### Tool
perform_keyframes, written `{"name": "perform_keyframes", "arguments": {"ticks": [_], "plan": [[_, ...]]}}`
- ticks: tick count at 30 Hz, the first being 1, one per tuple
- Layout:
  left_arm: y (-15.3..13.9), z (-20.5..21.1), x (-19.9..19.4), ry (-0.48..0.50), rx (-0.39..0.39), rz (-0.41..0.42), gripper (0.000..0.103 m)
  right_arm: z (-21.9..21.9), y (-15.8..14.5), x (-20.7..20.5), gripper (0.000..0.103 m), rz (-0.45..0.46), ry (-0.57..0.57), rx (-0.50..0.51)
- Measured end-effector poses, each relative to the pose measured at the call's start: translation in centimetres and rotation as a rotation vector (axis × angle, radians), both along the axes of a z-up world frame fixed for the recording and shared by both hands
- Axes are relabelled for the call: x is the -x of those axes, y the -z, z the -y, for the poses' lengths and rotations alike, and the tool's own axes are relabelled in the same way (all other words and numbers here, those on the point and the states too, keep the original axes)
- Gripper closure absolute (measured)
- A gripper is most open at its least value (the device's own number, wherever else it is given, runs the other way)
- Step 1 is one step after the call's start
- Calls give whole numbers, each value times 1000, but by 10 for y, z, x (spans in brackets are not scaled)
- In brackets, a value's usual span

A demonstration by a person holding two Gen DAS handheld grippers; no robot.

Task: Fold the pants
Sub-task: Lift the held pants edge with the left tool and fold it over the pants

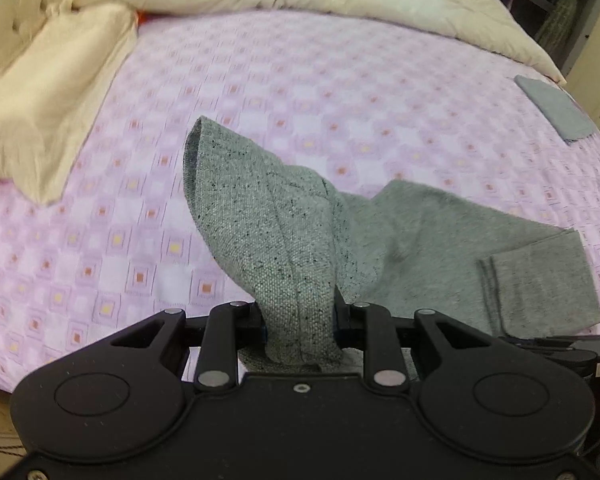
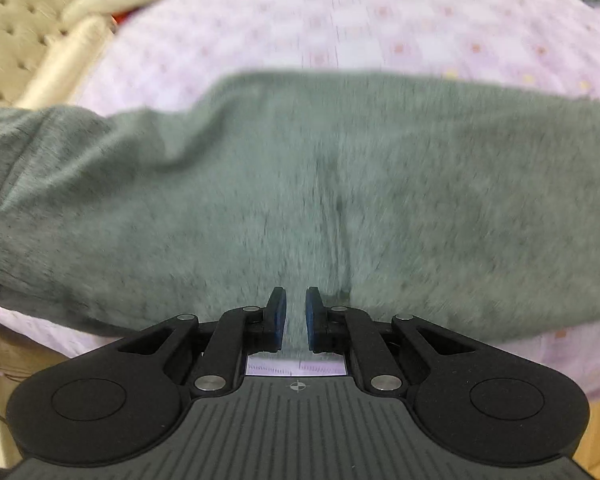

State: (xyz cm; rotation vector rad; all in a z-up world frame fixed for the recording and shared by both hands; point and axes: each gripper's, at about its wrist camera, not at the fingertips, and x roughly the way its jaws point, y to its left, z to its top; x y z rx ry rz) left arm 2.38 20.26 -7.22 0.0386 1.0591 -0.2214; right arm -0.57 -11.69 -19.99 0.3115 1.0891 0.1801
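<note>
Left cam: my left gripper (image 1: 299,312) is clamping a bunched fold of the grey speckled pants (image 1: 440,240), lifting it off the pink patterned bedsheet (image 1: 300,80) while the rest is trailing flat to the right. A small folded grey cloth (image 1: 554,108) is sitting far right.

Right cam, blurry: the pants (image 2: 300,180) are lying spread across the sheet, and my right gripper (image 2: 296,318) is hovering just apart, holding nothing.
</note>
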Motion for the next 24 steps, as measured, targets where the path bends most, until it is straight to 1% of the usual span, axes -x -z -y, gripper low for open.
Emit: {"name": "perform_keyframes", "arguments": {"ticks": [6, 9, 12, 14, 16, 17, 18, 20, 22, 24], "plan": [[-40, 44, 20, 27, -51, 66, 70, 51, -6, 5, 93, 31, -14, -42], [-61, 80, 29, 72, -96, 113, 70, 73, -5, 8, 93, 39, -6, -75], [-79, 124, 36, 117, -102, 156, 70, 104, -8, 16, 93, 54, 8, -87], [-85, 162, 40, 160, -106, 182, 70, 128, -10, 23, 93, 59, 36, -95], [-81, 203, 42, 212, -119, 200, 69, 154, -11, 31, 93, 63, 69, -96], [-75, 227, 43, 243, -132, 197, 66, 168, -10, 34, 93, 63, 90, -94], [-66, 251, 43, 266, -139, 189, 59, 179, -10, 38, 93, 63, 109, -89], [-44, 299, 44, 310, -113, 163, 52, 202, -10, 45, 92, 61, 145, -70], [-21, 341, 48, 363, -68, 127, 52, 221, -13, 51, 91, 64, 168, -46], [-4, 373, 54, 400, -50, 93, 52, 238, -16, 57, 91, 81, 175, -17]]}}
